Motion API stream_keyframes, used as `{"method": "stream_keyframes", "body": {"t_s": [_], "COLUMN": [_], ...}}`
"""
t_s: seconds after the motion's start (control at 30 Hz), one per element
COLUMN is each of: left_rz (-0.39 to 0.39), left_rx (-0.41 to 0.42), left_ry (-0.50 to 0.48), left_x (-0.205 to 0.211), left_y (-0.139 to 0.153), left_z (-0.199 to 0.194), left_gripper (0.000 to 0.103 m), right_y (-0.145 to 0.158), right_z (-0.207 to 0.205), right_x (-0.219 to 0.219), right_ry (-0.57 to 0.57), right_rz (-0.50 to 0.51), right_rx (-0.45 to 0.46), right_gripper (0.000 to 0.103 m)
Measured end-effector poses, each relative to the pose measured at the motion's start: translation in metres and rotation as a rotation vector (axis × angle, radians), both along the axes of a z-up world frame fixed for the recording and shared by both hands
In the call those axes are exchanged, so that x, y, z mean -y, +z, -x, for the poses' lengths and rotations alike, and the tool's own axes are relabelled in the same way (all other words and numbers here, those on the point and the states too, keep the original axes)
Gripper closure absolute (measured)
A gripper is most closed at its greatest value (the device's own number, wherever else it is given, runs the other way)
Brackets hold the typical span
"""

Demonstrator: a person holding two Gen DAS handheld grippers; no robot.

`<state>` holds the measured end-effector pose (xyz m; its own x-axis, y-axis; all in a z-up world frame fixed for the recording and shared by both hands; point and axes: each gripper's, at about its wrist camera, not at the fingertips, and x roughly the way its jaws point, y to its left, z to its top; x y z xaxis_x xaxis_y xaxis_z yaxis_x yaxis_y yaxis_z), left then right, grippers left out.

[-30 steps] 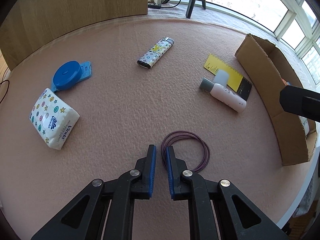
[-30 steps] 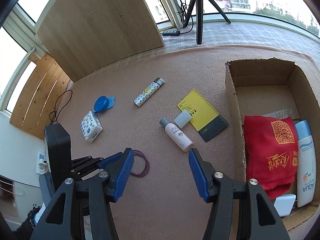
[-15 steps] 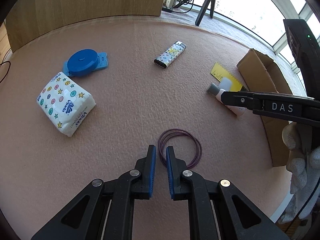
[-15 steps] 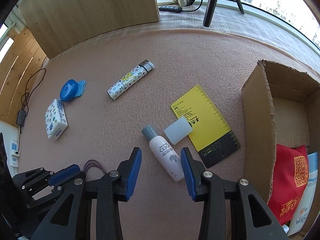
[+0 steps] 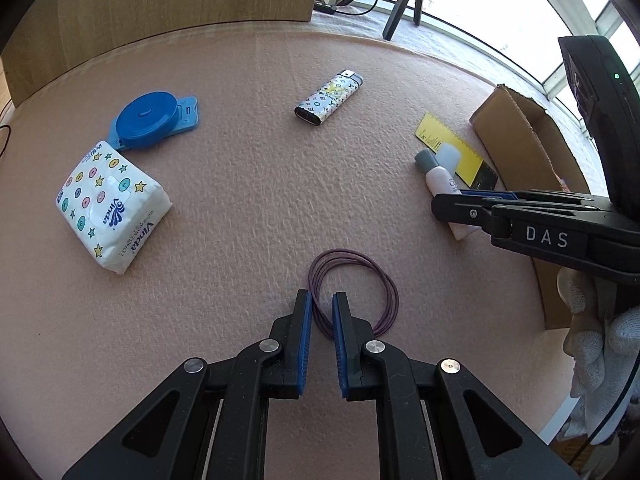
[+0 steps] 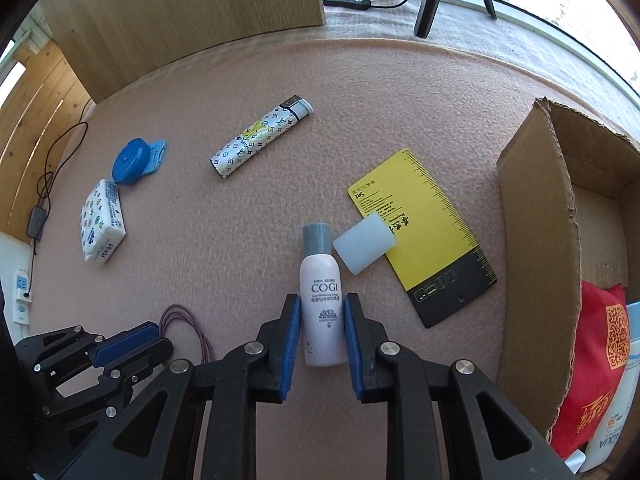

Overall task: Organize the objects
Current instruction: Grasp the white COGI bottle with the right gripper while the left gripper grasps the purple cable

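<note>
Right tongs (image 6: 321,312) now astride one bottle (image 6: 322,304)

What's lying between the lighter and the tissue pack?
Nothing. In the right wrist view, only bare pink mat lies between the lighter and the tissue pack; the blue tape measure sits just off that line.

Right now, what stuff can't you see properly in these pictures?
- Cardboard box: right wrist view, its near wall and the picture edge hide most of the inside.
- Sunscreen tube: cut off by the edge.
- Bottle: left wrist view, the right gripper covers its lower half.
- Purple hair ties: right wrist view, partly behind the left gripper.
- Yellow card: small print unreadable.
</note>
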<state>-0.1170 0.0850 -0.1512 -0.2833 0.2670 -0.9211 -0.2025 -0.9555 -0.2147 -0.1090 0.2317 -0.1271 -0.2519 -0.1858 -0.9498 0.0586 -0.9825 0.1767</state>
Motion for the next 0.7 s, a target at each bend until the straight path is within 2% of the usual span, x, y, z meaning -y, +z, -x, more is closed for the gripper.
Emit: {"method": "stream_keyframes", "body": {"t_s": [0.2, 0.27, 0.5, 0.7], "left_rz": [-0.010, -0.010, -0.025, -0.039], "left_rx": [-0.003, -0.004, -0.012, -0.039], "left_ry": [-0.010, -0.005, 0.012, 0.015], "left_x": [-0.006, -0.006, -0.004, -0.001], "left_y": [0.000, -0.001, -0.001, 0.012], "left_z": [0.002, 0.003, 0.004, -0.003], "left_gripper": [0.092, 0.100, 0.101, 0.101], "right_y": [0.000, -0.001, -0.001, 0.007], "right_z": [-0.012, -0.012, -0.028, -0.042], "right_x": [0.007, 0.009, 0.005, -0.003], "right_ry": [0.025, 0.028, 0.008, -0.016], "right_rz": [-0.011, -0.006, 0.022, 0.065], "right_rx": [-0.017, -0.020, -0.041, -0.064], "right_gripper": [0.084, 0.084, 0.084, 0.084]}}
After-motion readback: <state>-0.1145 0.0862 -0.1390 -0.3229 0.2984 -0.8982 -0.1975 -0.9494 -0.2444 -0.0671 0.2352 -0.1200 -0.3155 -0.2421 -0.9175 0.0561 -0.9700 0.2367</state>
